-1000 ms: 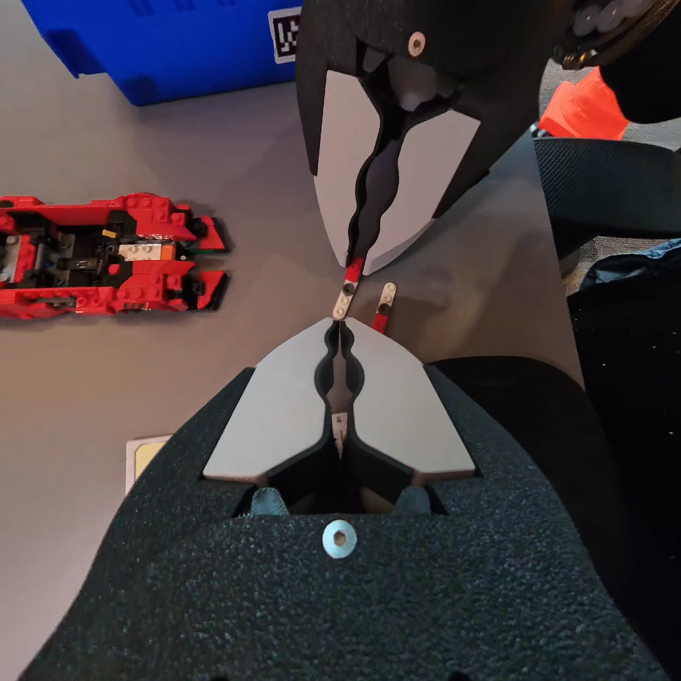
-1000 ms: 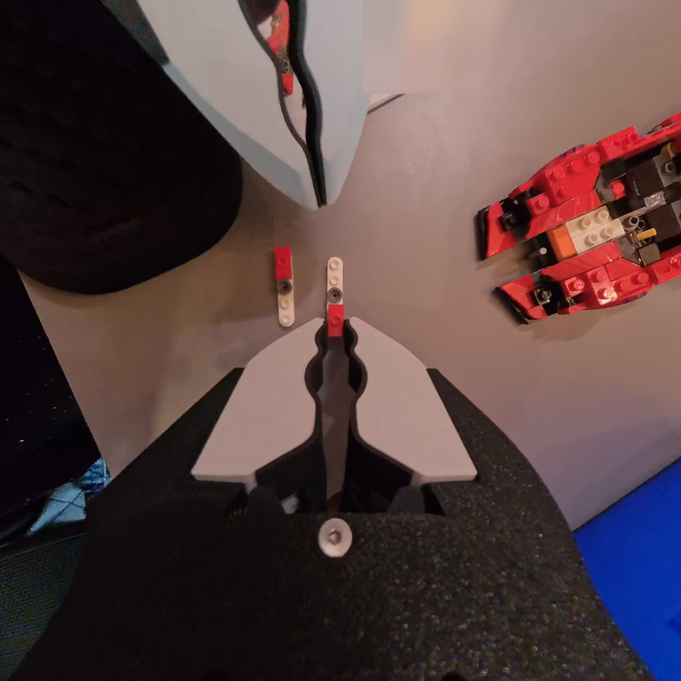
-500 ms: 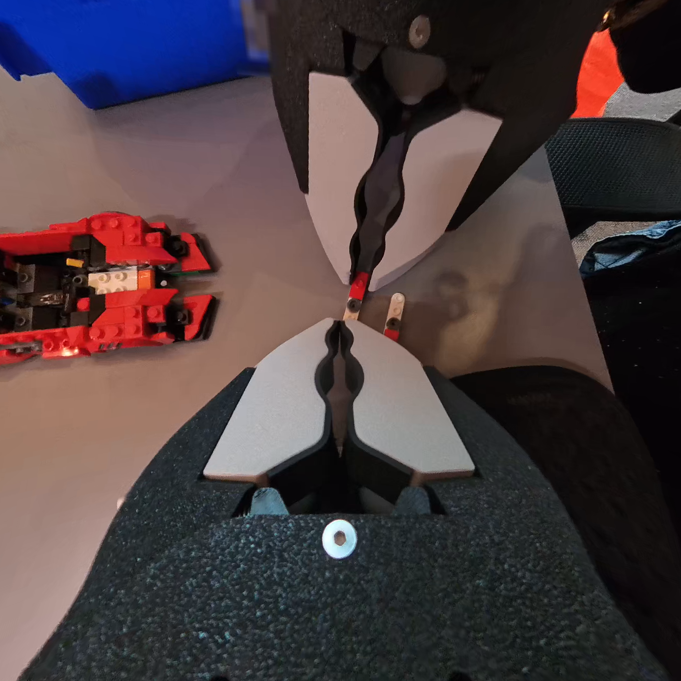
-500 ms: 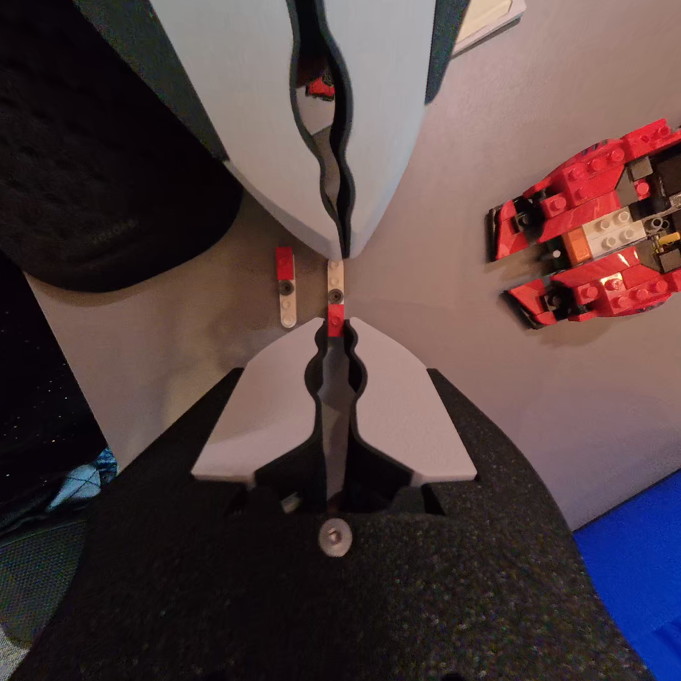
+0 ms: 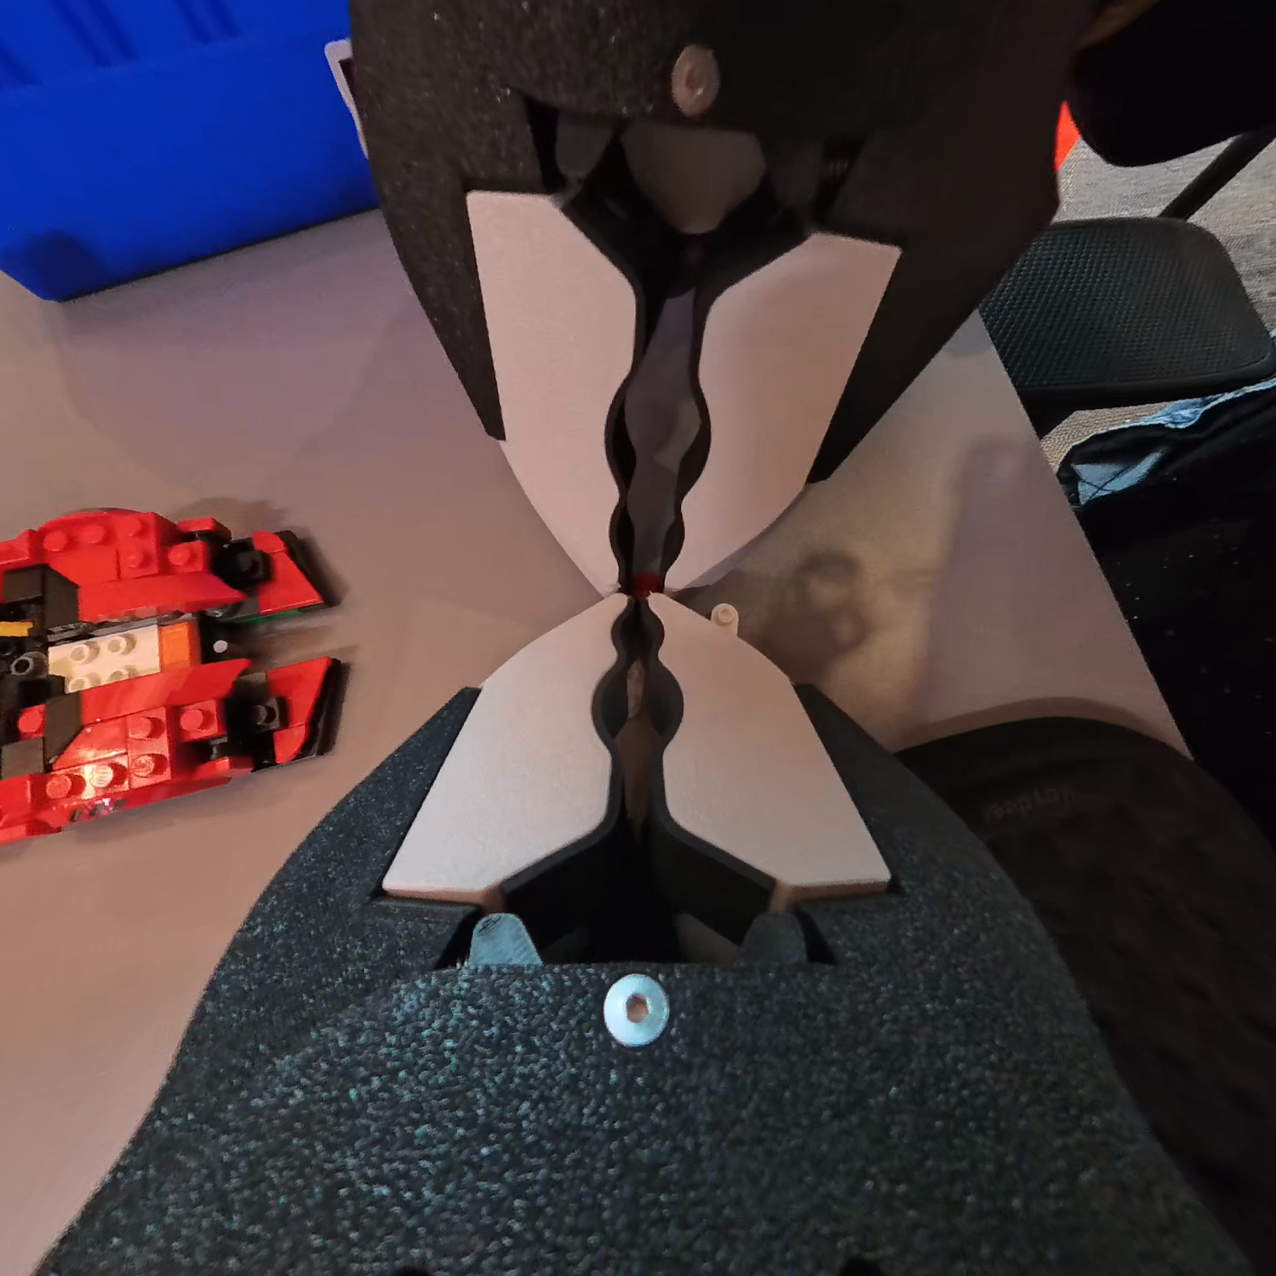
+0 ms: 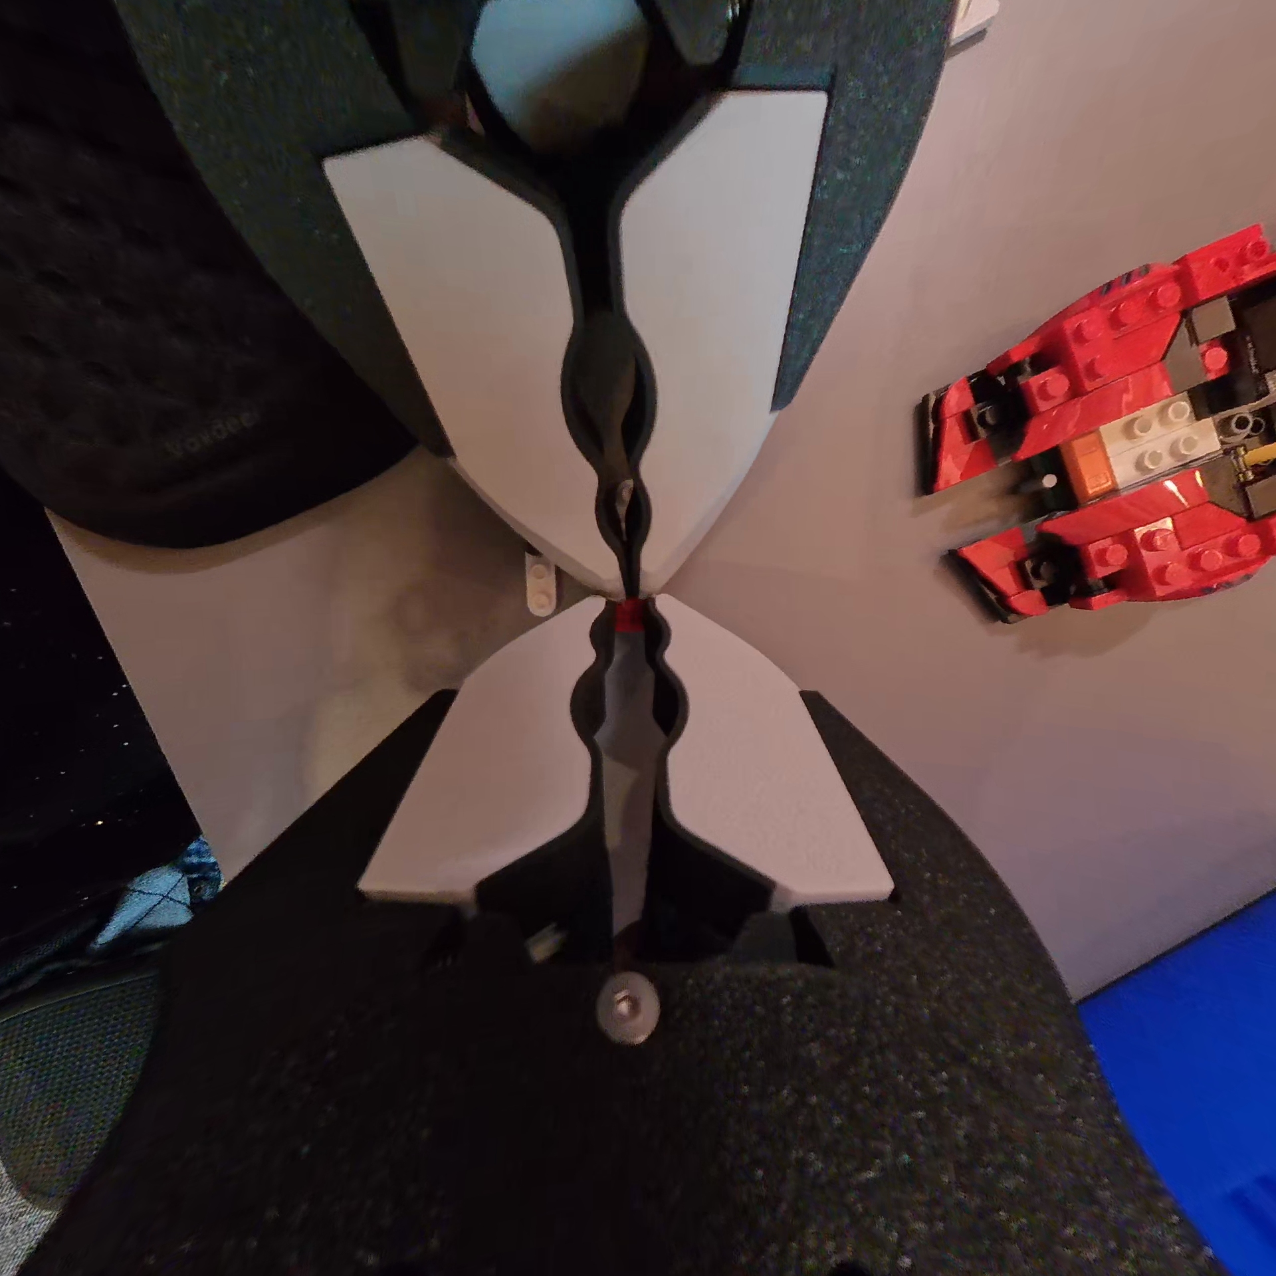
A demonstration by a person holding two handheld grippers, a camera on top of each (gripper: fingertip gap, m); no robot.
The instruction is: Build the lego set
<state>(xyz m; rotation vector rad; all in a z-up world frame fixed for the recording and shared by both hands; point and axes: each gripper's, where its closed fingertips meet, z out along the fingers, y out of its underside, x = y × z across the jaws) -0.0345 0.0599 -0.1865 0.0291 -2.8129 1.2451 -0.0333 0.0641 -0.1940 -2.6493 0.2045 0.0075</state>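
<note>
Meeting tip to tip over the grey table (image 5: 207, 414), our two grippers share one small Lego strip. We count two grippers, one red Lego car, two small strips and one blue bin.

Going left to right from the left wrist: the blue bin (image 5: 159, 131) lies beyond the red car (image 5: 145, 663), and the car sits well to the left of the strip; our left gripper (image 5: 636, 606) points up from below, and the right gripper (image 5: 642, 583) comes down from above. A sliver of the red end of the held strip (image 5: 643, 584) shows at the junction. Just right of it peeks the white end of the second strip (image 5: 723, 613), lying on the table. A black mesh chair (image 5: 1118, 297) stands farther right; only this view shows it.

From the right wrist the order flips: the second strip (image 6: 540, 583) lies just left of the held strip (image 6: 628, 614), and the car (image 6: 1105, 497) is well to the right. Only this view shows a pale part of the held strip running up between the left gripper's (image 6: 627, 590) fingers.

The right gripper (image 6: 630, 607) is clamped on the strip's red end. The left gripper's fingers stand almost together, pinching the opposite end.
</note>
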